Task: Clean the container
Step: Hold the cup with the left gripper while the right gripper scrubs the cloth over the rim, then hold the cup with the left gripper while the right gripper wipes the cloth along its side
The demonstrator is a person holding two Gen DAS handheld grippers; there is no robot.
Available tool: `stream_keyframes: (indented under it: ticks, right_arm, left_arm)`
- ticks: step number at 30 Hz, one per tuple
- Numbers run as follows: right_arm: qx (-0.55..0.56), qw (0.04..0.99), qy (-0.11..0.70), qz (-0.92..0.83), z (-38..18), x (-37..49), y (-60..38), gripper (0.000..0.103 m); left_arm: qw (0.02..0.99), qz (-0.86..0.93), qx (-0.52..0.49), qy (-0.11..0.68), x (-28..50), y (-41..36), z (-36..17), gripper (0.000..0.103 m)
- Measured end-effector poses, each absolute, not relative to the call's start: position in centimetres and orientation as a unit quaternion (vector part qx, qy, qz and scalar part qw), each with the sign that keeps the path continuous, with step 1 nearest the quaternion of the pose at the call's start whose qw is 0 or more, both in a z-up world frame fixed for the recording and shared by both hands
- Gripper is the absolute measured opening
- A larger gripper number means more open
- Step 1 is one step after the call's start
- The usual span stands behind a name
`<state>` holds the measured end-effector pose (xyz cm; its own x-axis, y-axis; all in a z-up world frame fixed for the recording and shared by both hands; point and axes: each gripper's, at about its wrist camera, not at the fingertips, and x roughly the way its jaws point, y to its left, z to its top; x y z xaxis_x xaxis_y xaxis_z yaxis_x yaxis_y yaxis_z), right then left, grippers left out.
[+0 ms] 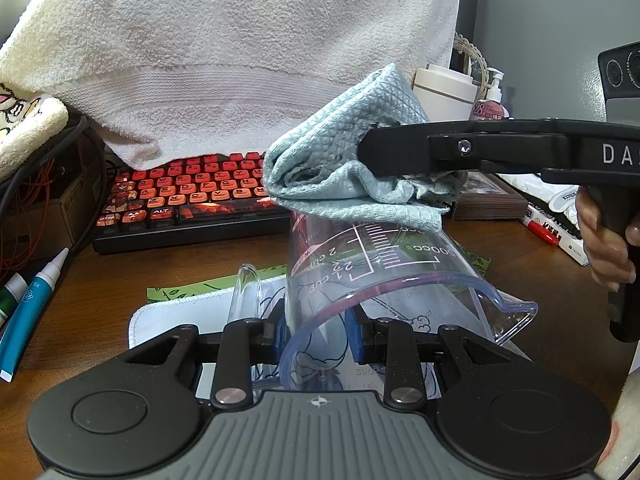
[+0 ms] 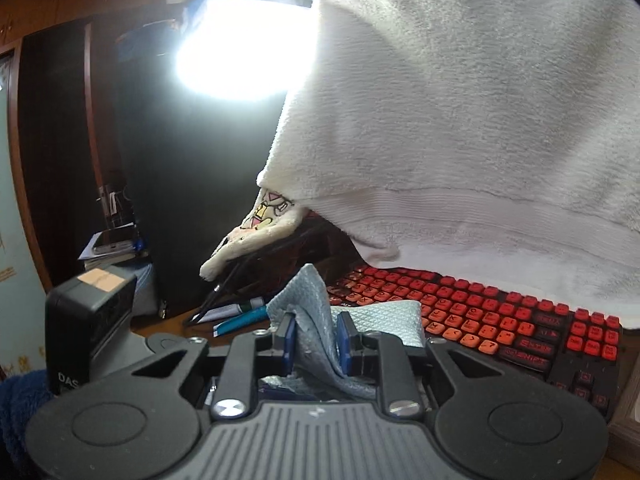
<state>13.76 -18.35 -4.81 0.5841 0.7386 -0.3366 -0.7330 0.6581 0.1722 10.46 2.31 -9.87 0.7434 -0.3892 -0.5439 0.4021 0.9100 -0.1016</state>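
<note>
Basically mid-wipe: left gripper (image 1: 318, 336) clamps the measuring cup (image 1: 384, 280), right gripper (image 2: 316, 336) pinches the cloth (image 1: 352, 172) on its far base; inside looks untouched.

Cloth (image 1: 340, 160) hides jug (image 1: 360, 264) base; keyboard (image 1: 192, 196) rear under towel (image 1: 240, 40).

Home desk in a private room: wooden desktop (image 1: 168, 268) with red-keyed keyboard (image 1: 188, 196) at 12 o'clock, white towel (image 1: 248, 52) draped behind it, pump bottle (image 1: 494, 94) at 2 o'clock, tubes (image 1: 28, 312) at 9 o'clock, dark wardrobe (image 2: 60, 140) beyond.
</note>
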Motion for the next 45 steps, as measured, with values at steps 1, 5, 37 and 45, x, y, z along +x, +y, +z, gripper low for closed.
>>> stream_keyframes:
  ticks: [1,5,37,45]
  right_arm:
    - [0.005,0.89,0.193,0.413,-4.8,13.6,-18.2,0.022]
    - [0.002,0.872,0.198,0.448,-4.5,12.8,-17.8,0.023]
    - [-0.005,0.854,0.198,0.481,-4.5,12.3,-17.2,0.019]
    - [0.022,0.884,0.197,0.423,-4.7,13.8,-18.7,0.02]
  left_arm:
    - [0.934,-0.212,0.011,0.289,10.5,2.3,-9.9,0.029]
    - [0.934,-0.212,0.011,0.289,10.4,2.3,-9.8,0.029]
    - [0.934,-0.211,0.013,0.288,10.4,2.3,-10.0,0.029]
    - [0.934,-0.211,0.013,0.288,10.4,2.3,-10.1,0.03]
